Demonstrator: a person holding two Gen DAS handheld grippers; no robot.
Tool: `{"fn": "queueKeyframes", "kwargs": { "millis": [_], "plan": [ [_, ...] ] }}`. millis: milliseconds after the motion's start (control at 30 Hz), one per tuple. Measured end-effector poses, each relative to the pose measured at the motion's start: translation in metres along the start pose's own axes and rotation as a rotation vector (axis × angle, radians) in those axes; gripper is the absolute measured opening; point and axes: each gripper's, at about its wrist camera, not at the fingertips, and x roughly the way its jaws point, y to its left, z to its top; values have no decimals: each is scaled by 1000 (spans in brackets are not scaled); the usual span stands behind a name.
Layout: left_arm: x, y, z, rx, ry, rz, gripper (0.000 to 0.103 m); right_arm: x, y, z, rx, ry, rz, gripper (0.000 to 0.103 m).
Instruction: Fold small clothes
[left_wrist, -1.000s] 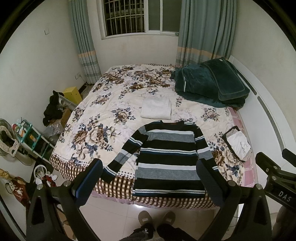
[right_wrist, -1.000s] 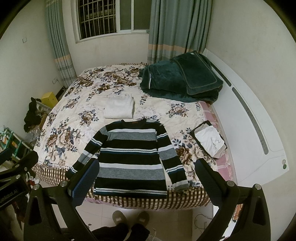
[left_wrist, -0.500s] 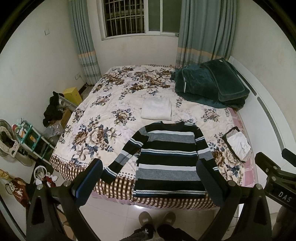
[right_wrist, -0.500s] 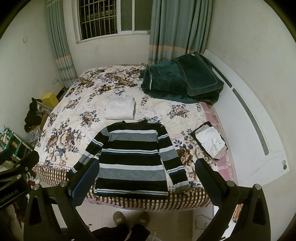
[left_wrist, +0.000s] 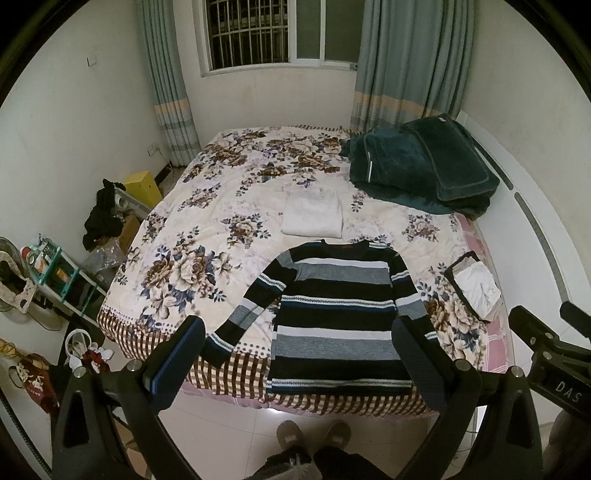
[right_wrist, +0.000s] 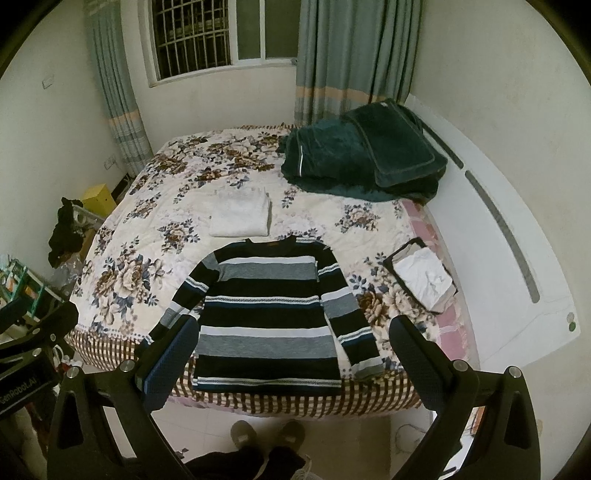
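Note:
A striped black, grey and white sweater (left_wrist: 334, 317) (right_wrist: 267, 314) lies flat on the near end of the floral bed, sleeves spread out, hem at the bed's front edge. Behind it rests a folded white garment (left_wrist: 313, 216) (right_wrist: 241, 216). My left gripper (left_wrist: 301, 363) hangs open well above the floor in front of the bed, nothing between its fingers. My right gripper (right_wrist: 291, 363) is open too, held high and short of the sweater's hem. The right gripper's body (left_wrist: 550, 354) shows at the right edge of the left wrist view.
A dark green blanket pile (left_wrist: 421, 170) fills the bed's far right corner. A small stack of white clothes on a dark tray (left_wrist: 476, 288) sits at the right edge. Clutter and a rack (left_wrist: 55, 273) line the floor on the left. A person's slippered feet (left_wrist: 314, 437) stand below.
Both views have shifted slightly; the sweater sits a little lower in frame. Nothing was grasped and both grippers stay open.

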Motion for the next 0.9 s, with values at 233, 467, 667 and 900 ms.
{"fn": "queueKeyframes", "kwargs": {
  "millis": [233,467,667,900],
  "plan": [
    [112,18,8,46,-25,106,103,121,-56,-6,248,150,-66,103],
    [268,-1,-28,68,150,164,103,285,-205,-99,620,371,-118,97],
    [381,-27,-79,128,305,254,103,442,-317,-219,964,540,-64,84],
    [490,-46,-129,115,461,299,103,590,-358,-324,1175,646,49,84]
  ]
}}
